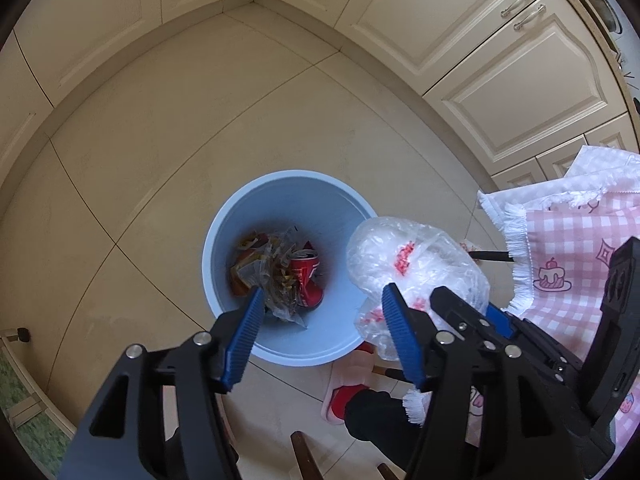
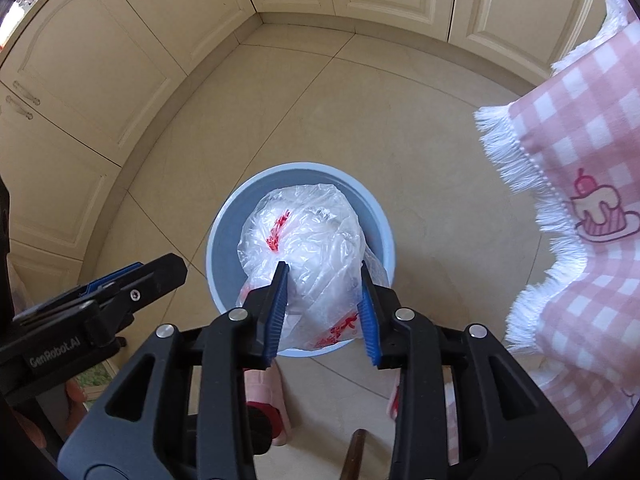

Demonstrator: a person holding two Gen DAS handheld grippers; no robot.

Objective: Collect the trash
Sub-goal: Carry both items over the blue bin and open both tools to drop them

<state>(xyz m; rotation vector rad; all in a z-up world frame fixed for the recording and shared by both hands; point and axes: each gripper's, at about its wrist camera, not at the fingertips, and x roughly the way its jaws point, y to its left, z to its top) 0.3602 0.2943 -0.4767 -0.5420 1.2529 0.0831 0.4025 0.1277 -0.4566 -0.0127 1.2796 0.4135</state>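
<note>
A light blue trash bin (image 1: 224, 220) stands on the tiled floor and shows in the right wrist view (image 2: 224, 216) too. Inside lie a red can (image 1: 306, 276) and crumpled wrappers (image 1: 272, 276). My left gripper (image 1: 322, 296) is open and empty above the bin. My right gripper (image 2: 324, 276) is shut on a crumpled clear plastic bag with red print (image 2: 304, 232), held above the bin. The same bag (image 1: 412, 256) appears in the left wrist view over the bin's right rim, with the right gripper (image 1: 472, 320) behind it.
A pink checked tablecloth with white fringe (image 2: 580, 152) hangs at the right, also in the left wrist view (image 1: 568, 248). Cream cabinets (image 1: 460, 32) line the far walls. A pink slipper and a foot (image 1: 348, 396) are near the bin. The left gripper's body (image 2: 100, 304) is at the left.
</note>
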